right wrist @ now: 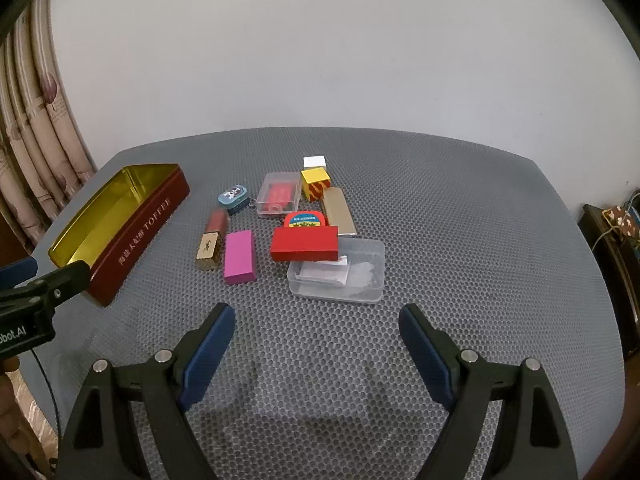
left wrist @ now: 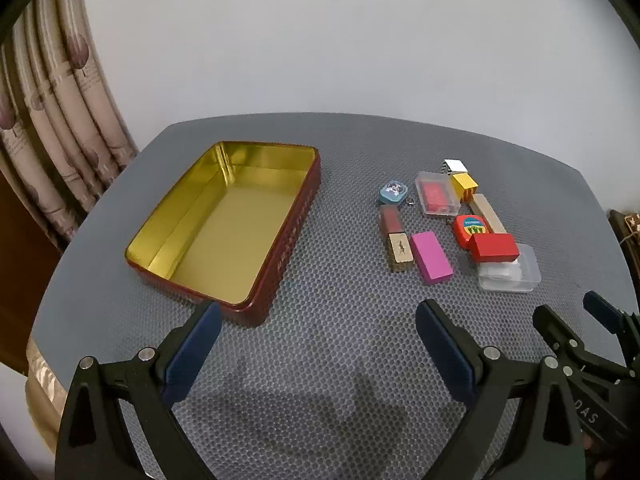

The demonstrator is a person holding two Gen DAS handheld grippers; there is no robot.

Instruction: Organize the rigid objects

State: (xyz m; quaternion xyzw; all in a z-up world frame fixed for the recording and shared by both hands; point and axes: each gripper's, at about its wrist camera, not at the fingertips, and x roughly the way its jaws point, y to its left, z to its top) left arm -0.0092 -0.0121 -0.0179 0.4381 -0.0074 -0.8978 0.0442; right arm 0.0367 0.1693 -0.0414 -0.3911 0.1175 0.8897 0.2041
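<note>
At the left edge hangs a patterned curtain (left wrist: 52,128). On the grey honeycomb-textured desk (left wrist: 352,344), the red toffee tin (left wrist: 224,232) lies open on the left, its gold inside bare. The left gripper (left wrist: 318,344) hovers over the near part of the desk with its blue-padded fingers (left wrist: 192,348) spread wide and gripping nothing, the left one just near the tin's near corner.

Right of the tin, well apart from it, lies a cluster of small things: a blue round-cornered tin (right wrist: 233,197), a lipstick (right wrist: 211,245), and a pink block (right wrist: 239,256) just beside it. Further right come a clear box with red contents (right wrist: 279,198), a yellow cube (right wrist: 315,183) with a white cube (right wrist: 314,161) behind it, a gold bar (right wrist: 338,210), an orange tape measure (right wrist: 305,219), and a red block (right wrist: 304,244) resting partly on a clear plastic box (right wrist: 340,276).

The right gripper (right wrist: 316,344) hangs near that box, fingers (right wrist: 424,352) spread, empty.
</note>
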